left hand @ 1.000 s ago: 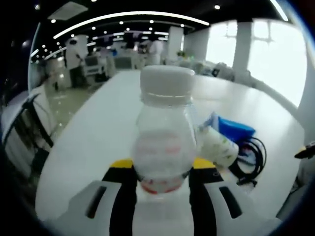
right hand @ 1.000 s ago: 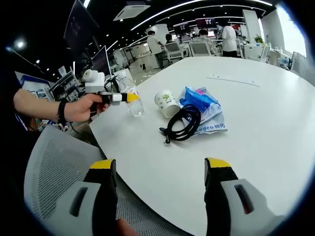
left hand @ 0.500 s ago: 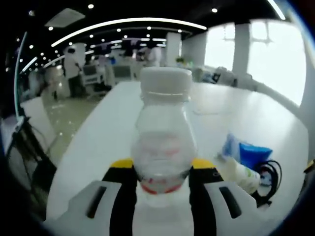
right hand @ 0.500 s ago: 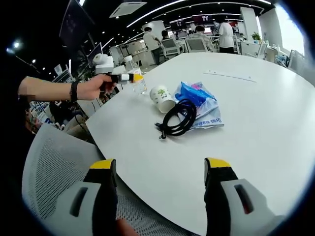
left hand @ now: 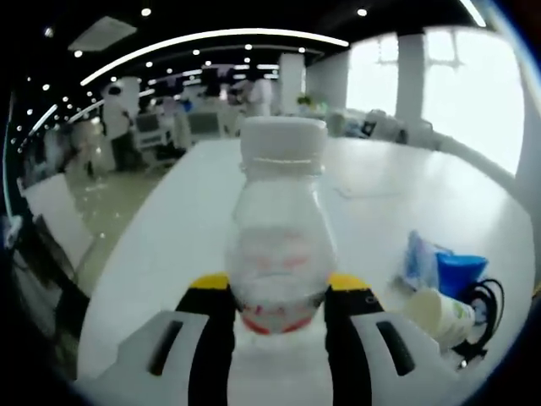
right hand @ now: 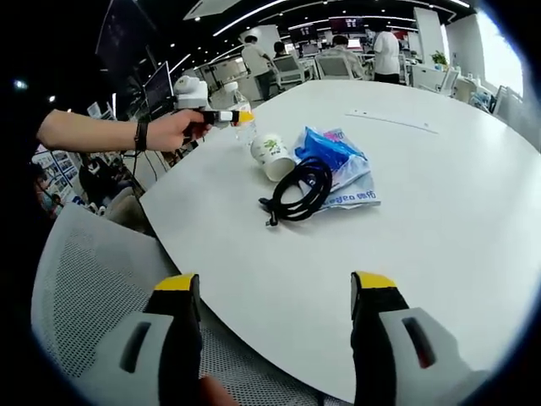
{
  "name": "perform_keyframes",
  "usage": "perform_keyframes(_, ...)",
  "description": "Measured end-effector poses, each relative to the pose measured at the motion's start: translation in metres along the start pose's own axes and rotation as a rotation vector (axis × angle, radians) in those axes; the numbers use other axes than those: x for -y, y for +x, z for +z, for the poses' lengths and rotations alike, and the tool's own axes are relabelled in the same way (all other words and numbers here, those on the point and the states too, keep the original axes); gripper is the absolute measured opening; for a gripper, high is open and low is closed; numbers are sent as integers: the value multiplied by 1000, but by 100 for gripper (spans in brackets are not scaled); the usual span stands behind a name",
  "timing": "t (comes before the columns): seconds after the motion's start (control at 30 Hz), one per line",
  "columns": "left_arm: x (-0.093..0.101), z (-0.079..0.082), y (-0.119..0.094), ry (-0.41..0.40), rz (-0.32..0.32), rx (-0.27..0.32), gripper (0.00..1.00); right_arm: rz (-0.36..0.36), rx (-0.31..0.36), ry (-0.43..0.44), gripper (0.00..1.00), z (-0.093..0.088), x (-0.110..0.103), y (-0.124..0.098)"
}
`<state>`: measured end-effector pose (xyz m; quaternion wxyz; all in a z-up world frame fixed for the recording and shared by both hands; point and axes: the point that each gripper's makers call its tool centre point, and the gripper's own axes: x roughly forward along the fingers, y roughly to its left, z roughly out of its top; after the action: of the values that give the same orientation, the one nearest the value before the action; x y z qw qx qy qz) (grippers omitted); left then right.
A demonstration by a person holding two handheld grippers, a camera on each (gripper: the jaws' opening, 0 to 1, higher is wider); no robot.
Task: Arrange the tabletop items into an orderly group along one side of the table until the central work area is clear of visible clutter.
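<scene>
Left gripper [left hand: 277,296] clamped on a clear bottle [left hand: 281,245] with a white cap, at centre of the left gripper view, upright between the yellow-tipped jaws. Right gripper [right hand: 275,292] spread wide with nothing between the jaws, low in the right gripper view above the near edge of the white table [right hand: 439,203]. Mid-table, left of centre: paper cup [right hand: 272,156] on its side, black cable [right hand: 297,188] coiled just beside it and partly over a blue-and-white bag [right hand: 342,169]. At upper left, a hand [right hand: 169,128] carrying the left gripper and bottle by the table edge. Grey mesh chair [right hand: 80,288] at lower left.
</scene>
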<state>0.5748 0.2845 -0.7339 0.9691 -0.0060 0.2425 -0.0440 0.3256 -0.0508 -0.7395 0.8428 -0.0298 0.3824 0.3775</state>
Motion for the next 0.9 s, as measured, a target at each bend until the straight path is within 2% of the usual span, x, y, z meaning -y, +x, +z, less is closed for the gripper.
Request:
perform_keyframes(0.13, 3, -1, 4, 43, -11, 11, 38, -8, -4, -6, 72, -1, 1, -1)
perform_keyframes(0.27, 2, -1, 3, 13, -12, 24, 38, -6, -13, -6, 72, -3, 1, 1)
perform_keyframes(0.5, 1, -2, 2, 8, 6, 30, 38, -9, -18, -14, 72, -4, 0, 1)
perform_keyframes(0.7, 1, -1, 1, -22, -12, 38, 40, -4, -20, -9, 72, -5, 0, 0)
perform_keyframes(0.73, 1, 1, -1, -63, -18, 55, 40, -4, -21, -12, 72, -5, 0, 1)
perform_keyframes(0.9, 12, 2, -9, -13, -52, 50, 51, 1, -18, -19, 72, -4, -1, 1)
